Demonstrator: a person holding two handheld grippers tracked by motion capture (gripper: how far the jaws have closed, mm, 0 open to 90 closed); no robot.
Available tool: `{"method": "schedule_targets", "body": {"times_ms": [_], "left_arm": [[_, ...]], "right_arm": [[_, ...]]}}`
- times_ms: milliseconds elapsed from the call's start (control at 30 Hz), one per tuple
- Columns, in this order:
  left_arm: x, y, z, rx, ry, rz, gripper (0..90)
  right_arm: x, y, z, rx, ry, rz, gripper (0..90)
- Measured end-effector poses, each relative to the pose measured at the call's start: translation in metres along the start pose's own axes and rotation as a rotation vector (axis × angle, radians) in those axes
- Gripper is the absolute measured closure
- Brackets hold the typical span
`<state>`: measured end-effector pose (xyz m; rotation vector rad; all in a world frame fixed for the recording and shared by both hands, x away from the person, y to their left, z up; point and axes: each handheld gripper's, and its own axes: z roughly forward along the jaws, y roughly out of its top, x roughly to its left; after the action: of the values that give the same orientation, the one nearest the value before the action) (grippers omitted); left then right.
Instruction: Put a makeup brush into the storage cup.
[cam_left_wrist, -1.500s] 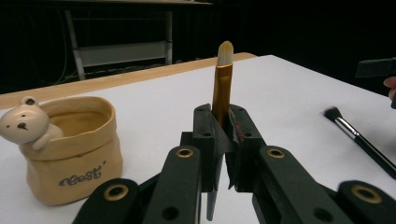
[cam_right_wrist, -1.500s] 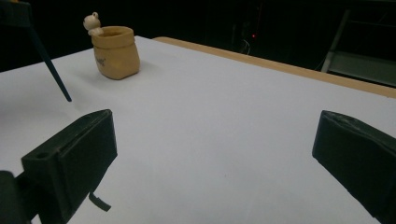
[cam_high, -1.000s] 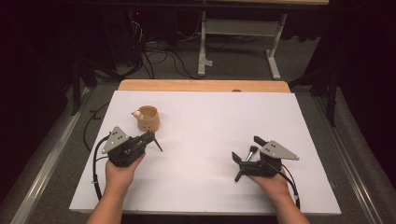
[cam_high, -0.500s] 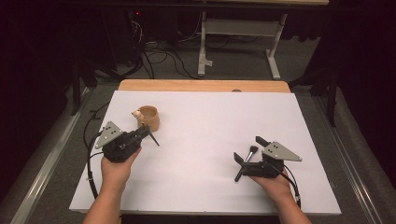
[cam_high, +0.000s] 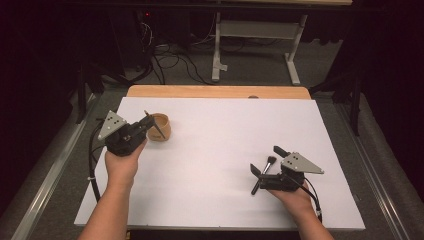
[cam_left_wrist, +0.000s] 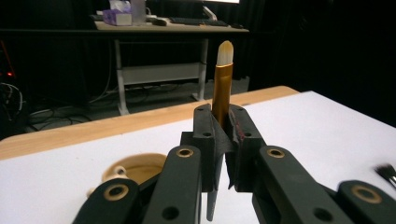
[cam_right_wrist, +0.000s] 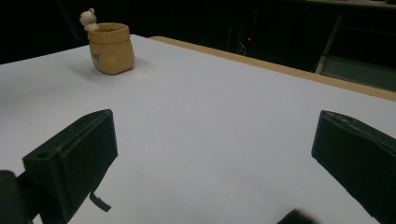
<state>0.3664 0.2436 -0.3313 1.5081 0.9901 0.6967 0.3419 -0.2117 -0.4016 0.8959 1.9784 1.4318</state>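
My left gripper (cam_high: 148, 123) (cam_left_wrist: 223, 119) is shut on a thin brush (cam_high: 154, 125) with a gold handle and a pale tip (cam_left_wrist: 222, 79), held upright in the left gripper view. It hovers at the left of the white table (cam_high: 225, 125), and the brush crosses the tan cup (cam_high: 161, 127) (cam_left_wrist: 135, 169) in the high view. A small pale figure sits on the cup's rim (cam_right_wrist: 111, 49). My right gripper (cam_high: 267, 161) (cam_right_wrist: 215, 140) rests open near the front right, and a black brush (cam_high: 264, 172) (cam_right_wrist: 296, 217) lies on the table between its jaws.
A wooden strip (cam_high: 215, 91) runs along the table's far edge. Beyond it are a desk frame (cam_high: 255, 35) and cables (cam_high: 170, 55) on the floor. A metal rail (cam_high: 50, 175) borders the left side.
My left gripper has risen and moved left and away from me with the brush, which now overlaps the cup. The right gripper has stayed put.
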Motion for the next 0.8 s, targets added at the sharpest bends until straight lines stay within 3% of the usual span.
{"method": "schedule_targets", "body": {"times_ms": [400,800], "left_arm": [[0.013,0.015,0.010,-0.012,0.060,0.022,83.1],[0.026,0.020,0.026,0.007,0.099,-0.010,83.1]], "right_arm": [[0.001,0.001,-0.001,-0.004,0.005,0.010,2.0],[0.002,0.000,-0.001,-0.004,0.010,0.005,2.3]]}}
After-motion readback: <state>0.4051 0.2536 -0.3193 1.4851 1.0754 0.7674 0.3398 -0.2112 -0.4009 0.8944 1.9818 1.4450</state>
